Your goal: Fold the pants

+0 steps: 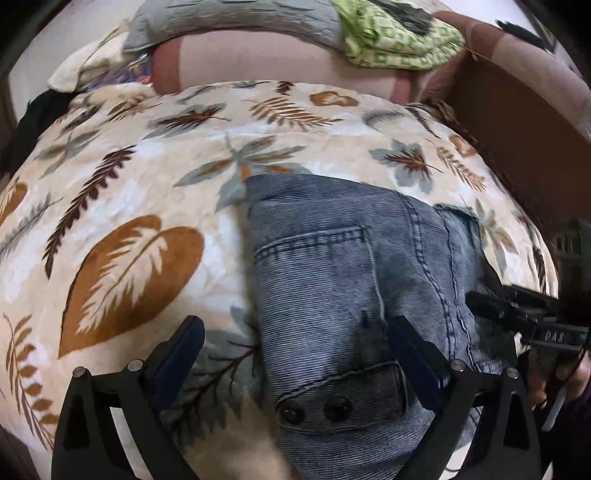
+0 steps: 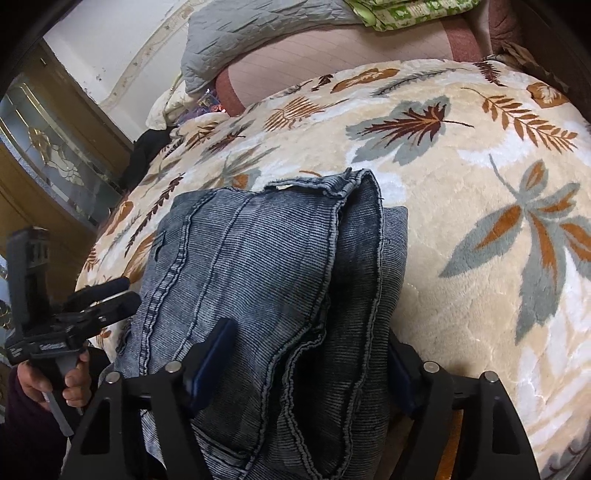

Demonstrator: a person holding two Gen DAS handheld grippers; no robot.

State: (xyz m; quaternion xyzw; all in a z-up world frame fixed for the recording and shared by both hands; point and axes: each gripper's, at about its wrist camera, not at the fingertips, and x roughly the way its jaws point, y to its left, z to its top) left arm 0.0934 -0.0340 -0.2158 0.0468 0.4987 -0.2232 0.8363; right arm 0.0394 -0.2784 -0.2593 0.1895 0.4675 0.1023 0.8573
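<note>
Pants, blue-grey denim already folded into a thick bundle, lie on the leaf-print blanket at the near edge of the bed, and I place everything else from them. Nearest to me in the left wrist view, my left gripper hangs with its jaws wide apart: one finger is over bare blanket left of the pants, the other over the denim near the two dark buttons, and nothing is pinched. In the right wrist view my right gripper straddles the stacked layers, a pad on each side of the bundle. Its jaws are partly spread, but I cannot tell whether the pads actually press the cloth.

My worry is the stack: the upper layers end in loose, frayed hems on the far side of the pants. If I lift or drag with only some layers caught, I judge the fold would slide open. The bundle also sits close to the bed's edge, so a pull toward me could tip it off.

Only the right view shows those layered edges, plus a person's hand working the left tool. Only the left view shows the back pocket and buttons. Beyond the pants lie a grey quilt and a green cloth.
</note>
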